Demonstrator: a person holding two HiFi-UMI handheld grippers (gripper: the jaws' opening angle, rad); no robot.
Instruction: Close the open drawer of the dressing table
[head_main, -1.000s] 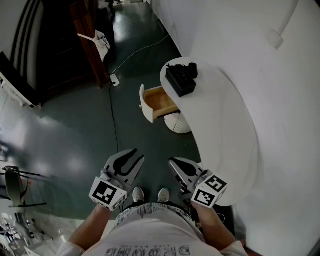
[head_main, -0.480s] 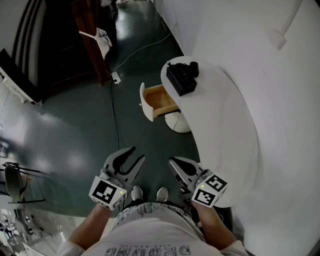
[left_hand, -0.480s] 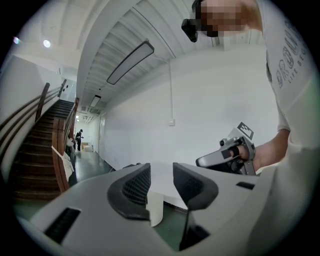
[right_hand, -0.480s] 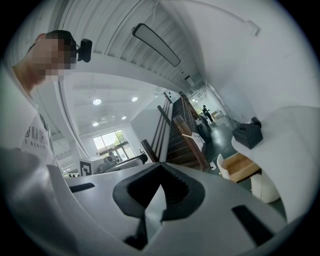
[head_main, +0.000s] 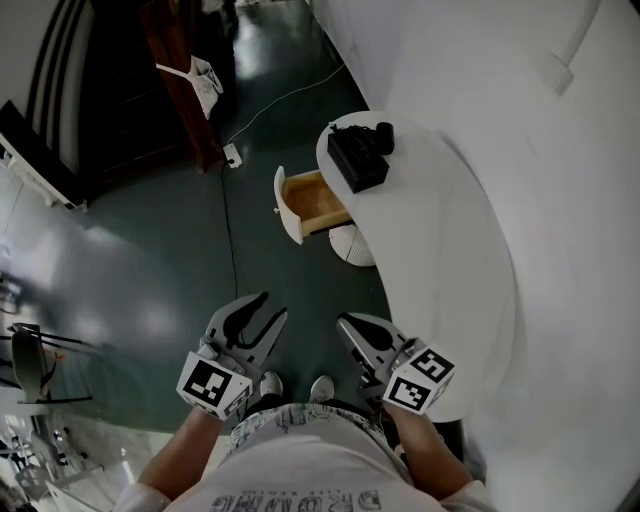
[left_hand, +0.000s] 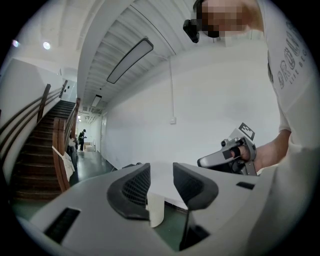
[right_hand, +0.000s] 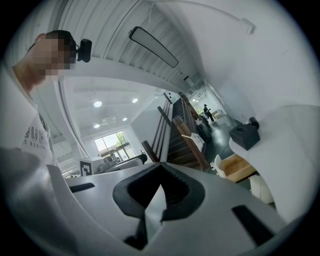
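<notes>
The only lettering we can read is print on the person's white T-shirt (left_hand: 292, 75): "LIFE BE", cut off, in the left gripper view, and "BEGIN" in the right gripper view. In the head view it is too distorted to read. The square markers (head_main: 213, 385) carry only black-and-white patterns.

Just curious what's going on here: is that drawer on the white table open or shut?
Open. The drawer sticks out from under the white dressing table, its wooden inside in plain sight.
</notes>
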